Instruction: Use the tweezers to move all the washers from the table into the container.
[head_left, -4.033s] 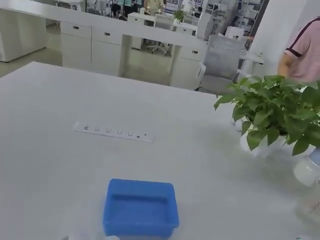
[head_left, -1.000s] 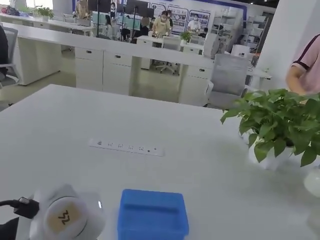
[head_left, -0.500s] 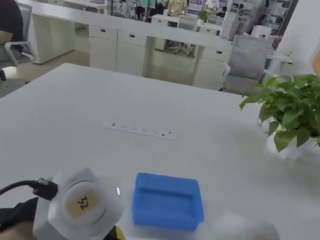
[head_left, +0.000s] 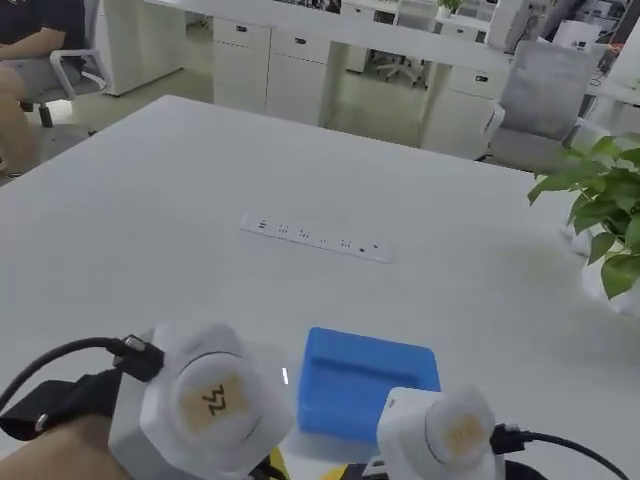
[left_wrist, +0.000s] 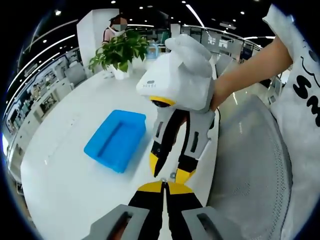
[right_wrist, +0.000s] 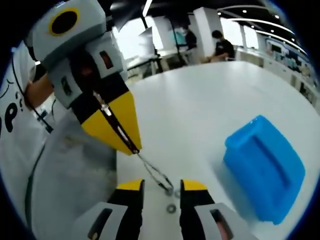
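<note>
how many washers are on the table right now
2. Both lie on the table between the right gripper's jaws: one washer at the tip of the tweezers, the other just nearer the camera. More may be hidden by the grippers.

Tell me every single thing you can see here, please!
table: one, white, under everything
container: one, blue, near side of the table
tweezers: one, silvery, tips down at the table
washers: at least two, silvery, on the table by the tweezers' tips
power strip: one, white, mid-table
plant: one, green, table's right edge
chair: one, grey, beyond the table
left gripper: one, white with yellow fingers, shut on the tweezers
right gripper: one, white with yellow fingers, open, near the washers
</note>
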